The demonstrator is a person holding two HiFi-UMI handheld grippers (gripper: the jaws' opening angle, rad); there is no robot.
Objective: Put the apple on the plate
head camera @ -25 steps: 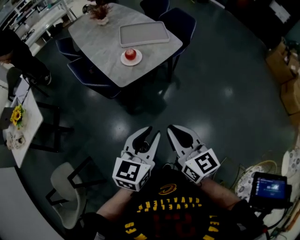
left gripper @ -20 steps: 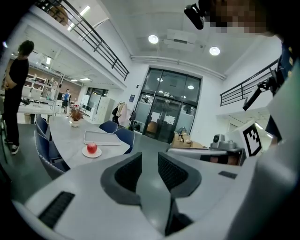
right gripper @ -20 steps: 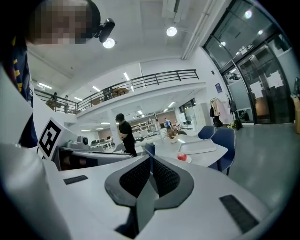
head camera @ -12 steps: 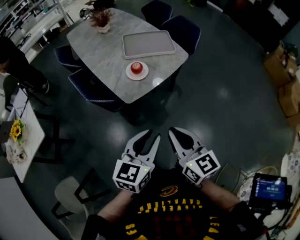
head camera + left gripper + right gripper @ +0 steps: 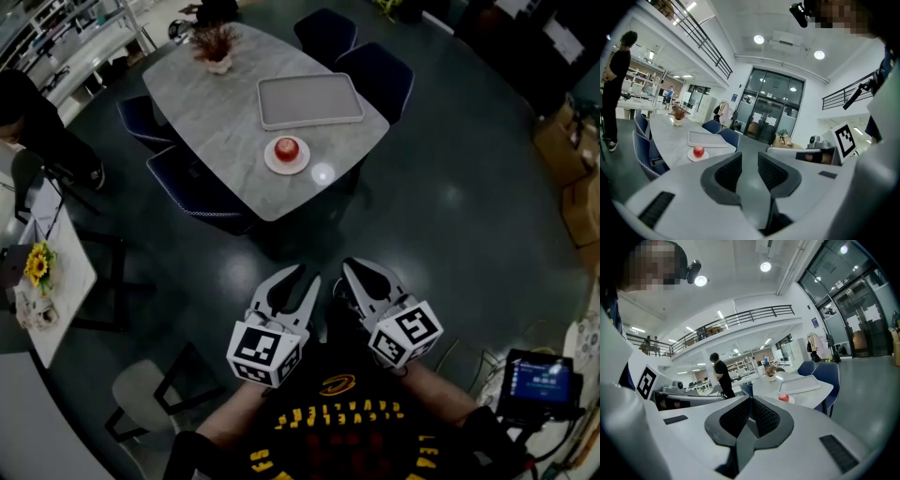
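Observation:
A red apple (image 5: 287, 148) sits on a small white plate (image 5: 287, 163) near the front edge of a grey marble table (image 5: 225, 112), far ahead of me across the dark floor. Both grippers hang close to my body, well apart from the table. My left gripper (image 5: 305, 275) is open, with nothing between its jaws. My right gripper (image 5: 352, 266) is shut and empty, its pads pressed together. The left gripper view has the apple (image 5: 698, 151) on the plate (image 5: 698, 156), beyond the left gripper (image 5: 750, 161). The right gripper view shows the apple (image 5: 783, 398) beyond the right gripper (image 5: 750, 401).
A grey tray (image 5: 310, 100) lies behind the plate and a potted plant (image 5: 218, 43) stands at the table's far end. Blue chairs (image 5: 197, 187) surround the table. A person in black (image 5: 37, 122) stands at left beside a side table with yellow flowers (image 5: 37, 265). Boxes (image 5: 577, 169) lie at right.
The table with the apple has shifted down and right in the head view and looks nearer. Both grippers keep their places and states.

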